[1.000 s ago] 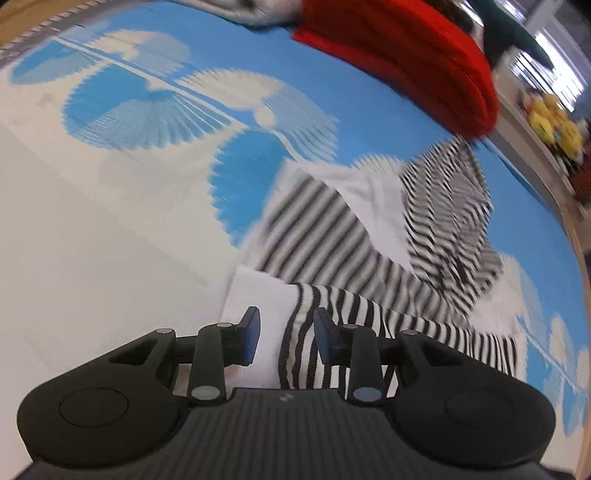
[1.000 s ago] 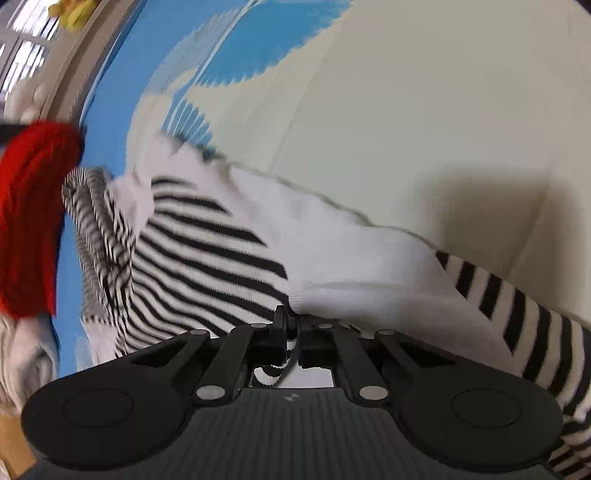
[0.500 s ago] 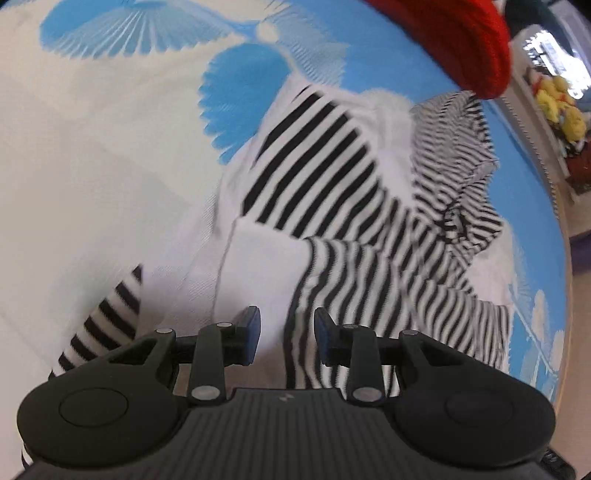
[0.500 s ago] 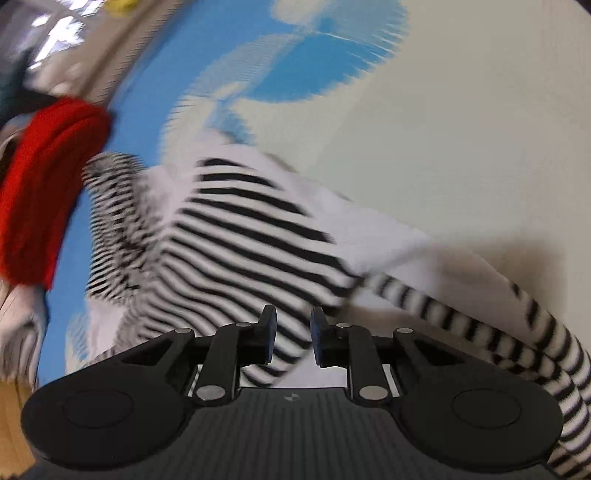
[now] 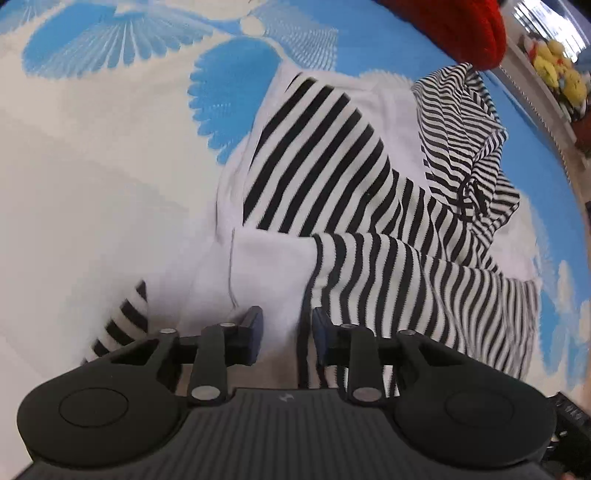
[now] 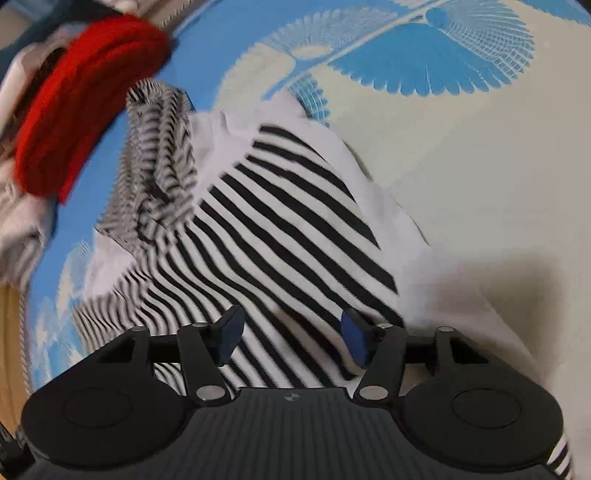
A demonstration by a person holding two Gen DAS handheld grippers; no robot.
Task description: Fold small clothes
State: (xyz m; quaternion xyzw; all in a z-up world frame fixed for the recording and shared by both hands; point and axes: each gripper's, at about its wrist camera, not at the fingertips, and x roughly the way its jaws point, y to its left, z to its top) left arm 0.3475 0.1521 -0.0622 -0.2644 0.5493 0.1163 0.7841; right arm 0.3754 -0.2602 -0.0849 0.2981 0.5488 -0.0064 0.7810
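Note:
A black-and-white striped garment with white panels (image 5: 332, 177) lies crumpled and partly folded on a blue-and-white patterned sheet (image 5: 110, 110). It also shows in the right wrist view (image 6: 280, 229). My left gripper (image 5: 287, 334) is open, its jaws a small gap apart, right above the garment's near white and striped fold. My right gripper (image 6: 291, 341) is wide open and empty, hovering over the striped middle of the garment. A striped sleeve (image 5: 122, 321) trails off to the lower left of the left wrist view.
A red knitted item (image 5: 461, 26) lies at the far edge of the sheet, also seen in the right wrist view (image 6: 81, 103). Yellow plush toys (image 5: 557, 70) sit beyond the bed edge. More crumpled cloth (image 6: 18, 229) lies at the left of the right wrist view.
My right gripper let go of the garment fold and opened wide, then drew back over it. My left gripper stayed open and moved closer above the garment.

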